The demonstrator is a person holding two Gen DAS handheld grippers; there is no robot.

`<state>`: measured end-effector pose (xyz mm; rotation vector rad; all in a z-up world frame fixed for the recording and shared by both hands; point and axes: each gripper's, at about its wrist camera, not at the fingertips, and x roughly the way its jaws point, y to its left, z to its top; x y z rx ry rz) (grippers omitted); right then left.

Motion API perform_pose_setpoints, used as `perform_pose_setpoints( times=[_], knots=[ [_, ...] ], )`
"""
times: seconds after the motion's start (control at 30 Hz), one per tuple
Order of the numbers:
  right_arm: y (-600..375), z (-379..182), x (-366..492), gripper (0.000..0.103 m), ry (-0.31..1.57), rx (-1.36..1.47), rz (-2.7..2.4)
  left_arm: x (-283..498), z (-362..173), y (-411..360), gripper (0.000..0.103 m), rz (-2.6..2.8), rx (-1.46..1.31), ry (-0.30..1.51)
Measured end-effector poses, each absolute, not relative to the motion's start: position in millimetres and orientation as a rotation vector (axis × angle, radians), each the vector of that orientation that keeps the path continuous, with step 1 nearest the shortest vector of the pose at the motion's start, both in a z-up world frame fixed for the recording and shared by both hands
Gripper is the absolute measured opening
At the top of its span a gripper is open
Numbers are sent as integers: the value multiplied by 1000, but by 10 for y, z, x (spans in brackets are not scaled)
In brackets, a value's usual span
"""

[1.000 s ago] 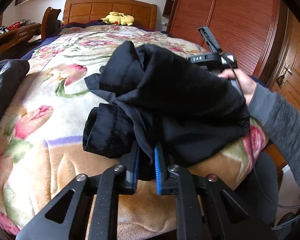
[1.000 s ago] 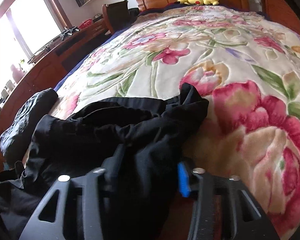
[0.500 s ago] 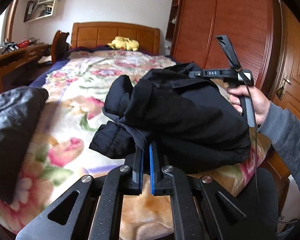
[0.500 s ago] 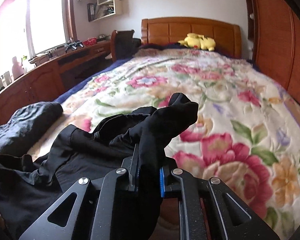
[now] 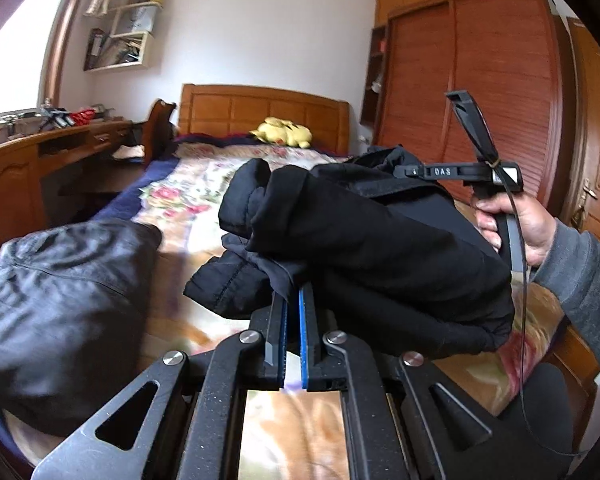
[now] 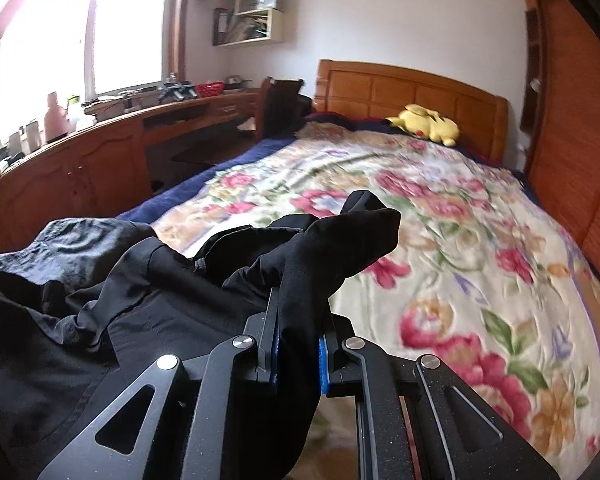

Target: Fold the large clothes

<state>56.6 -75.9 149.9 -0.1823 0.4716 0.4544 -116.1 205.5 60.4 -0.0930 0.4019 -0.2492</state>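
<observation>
Both tongs, left (image 5: 293,316) and right (image 6: 298,320), grip the black jacket (image 5: 372,248), apparently lifted; next, spread it flat ahead on the bed (image 6: 440,216).

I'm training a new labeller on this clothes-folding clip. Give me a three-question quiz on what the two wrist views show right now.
1. True or false: the left gripper is shut on the black jacket.
2. What is pinched in the right gripper?
A. the flowered blanket
B. a fold of the black jacket
C. the yellow plush toy
3. Fill in: the yellow plush toy lies at the head of the bed, next to the wooden ____.

Key
1. True: its pads press a thin edge of the cloth.
2. B: black cloth fills the gap between its pads.
3. Headboard. The flowered blanket covers the bed below it.
</observation>
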Motion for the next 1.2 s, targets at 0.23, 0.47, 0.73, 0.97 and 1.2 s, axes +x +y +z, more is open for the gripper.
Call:
perform_pose_setpoints(
  times=[0.23, 0.47, 0.73, 0.97, 1.2],
  knots=[
    [-139, 1701, 765, 13, 429, -234, 524, -1088, 852, 2743, 5, -142, -86, 326],
    [748, 1791, 997, 13, 396, -282, 626, -1163, 904, 3421, 5, 0, -89, 285],
    [1792, 1641, 1040, 13, 384, -310, 784, -1480, 788, 4318, 5, 223, -94, 289],
    [2253, 1080, 1376, 21, 495, -369, 754, -1374, 333, 4858, 5, 367, -123, 414],
    [1871, 954, 1551, 63, 525, -342, 706, -1369, 223, 4838, 6, 373, -151, 437]
  ],
)
